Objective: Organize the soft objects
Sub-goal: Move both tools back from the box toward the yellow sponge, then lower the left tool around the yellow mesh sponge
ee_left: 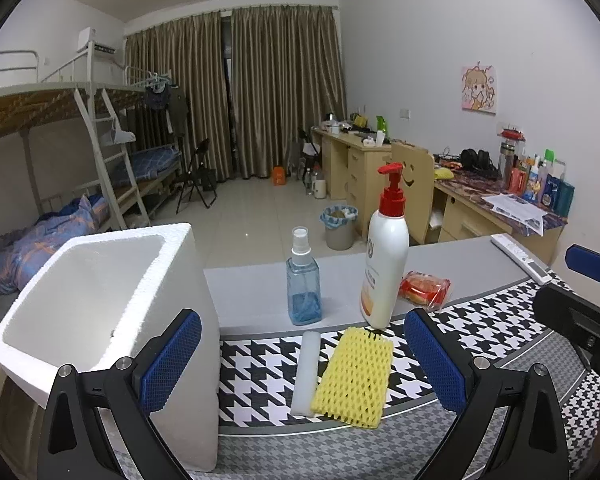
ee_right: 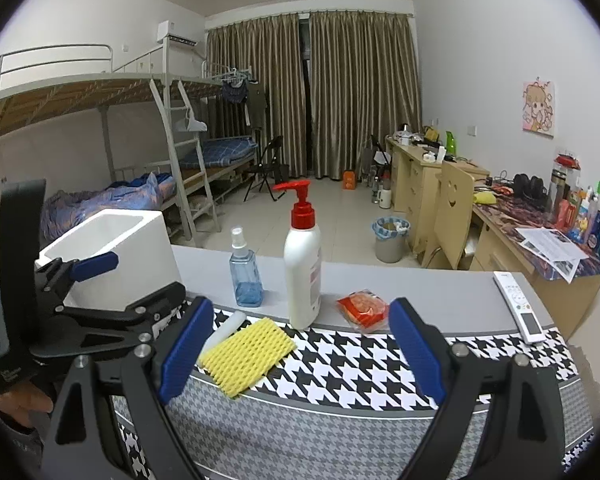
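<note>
While both grippers stand wide and hold nothing, the left gripper [ee_left: 302, 364] frames the yellow foam net [ee_left: 354, 376] and the white foam strip [ee_left: 306, 372] touching its left side on the checked cloth [ee_left: 480, 332]. The right gripper [ee_right: 300, 356] hovers nearby over the cloth. The white foam box [ee_left: 100, 304] stands just left of them, with the pump bottle [ee_left: 386, 264] and spray bottle [ee_left: 303, 280] behind.

Grey bench [ee_left: 260, 280], partly covered by a houndstooth cloth [ee_left: 480, 320].
On it: foam box [ee_left: 100, 292], spray bottle [ee_left: 303, 280], pump bottle [ee_left: 386, 256], yellow foam net [ee_left: 354, 378], white strip [ee_left: 306, 372], perhaps foam, red packet [ee_left: 425, 288], remote [ee_left: 520, 256].
</note>
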